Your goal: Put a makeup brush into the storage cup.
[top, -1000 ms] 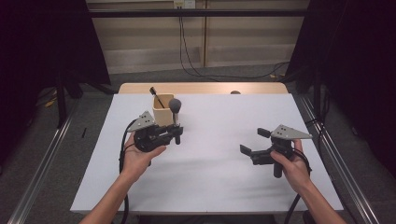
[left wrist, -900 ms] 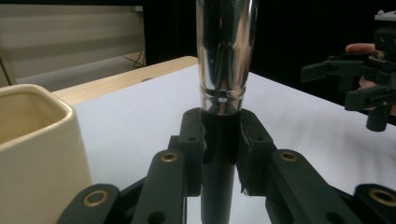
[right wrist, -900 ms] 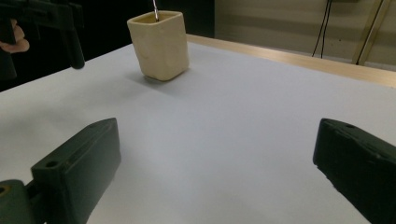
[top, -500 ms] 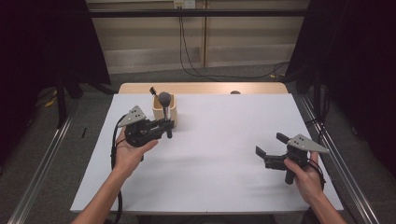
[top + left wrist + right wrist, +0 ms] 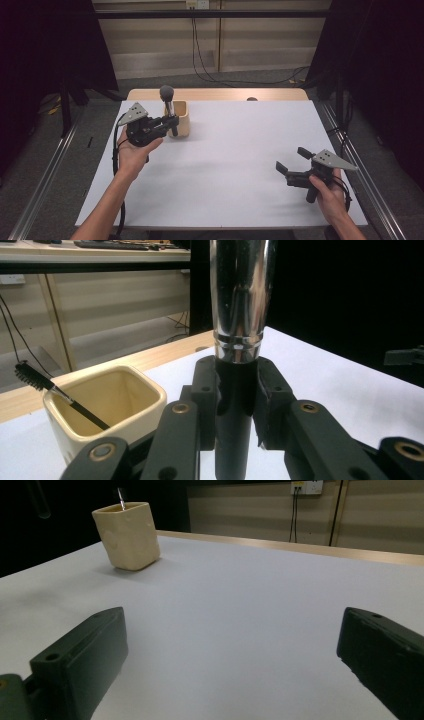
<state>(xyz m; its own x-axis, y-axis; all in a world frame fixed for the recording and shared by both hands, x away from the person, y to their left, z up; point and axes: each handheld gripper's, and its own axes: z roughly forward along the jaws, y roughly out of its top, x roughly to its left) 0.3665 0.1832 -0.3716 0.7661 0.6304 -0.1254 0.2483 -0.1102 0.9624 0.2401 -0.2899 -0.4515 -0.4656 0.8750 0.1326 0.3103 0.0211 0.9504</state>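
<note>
My left gripper (image 5: 171, 125) is shut on the black handle of a makeup brush (image 5: 167, 93), which stands upright with its dark fluffy head on top. In the left gripper view the pads (image 5: 207, 390) clamp the handle just below the silver ferrule of the brush (image 5: 240, 315). A cream square cup (image 5: 182, 120) stands right beside the brush, with a black spoolie wand (image 5: 35, 380) leaning in the cup (image 5: 135, 420). My right gripper (image 5: 291, 160) is open and holds nothing, low over the table's near right part. Its view looks between its spread jaws, gripper (image 5: 232, 630), across to the cup (image 5: 129, 535).
The white table top (image 5: 235, 150) has a wooden strip (image 5: 220, 94) along its far edge. Metal rails (image 5: 47, 170) run along the floor on both sides. Cables (image 5: 200, 60) hang on the far wall.
My left gripper has carried the brush left, away and upward, to the cup's side. My right gripper has moved right and toward the near edge, sinking a little.
</note>
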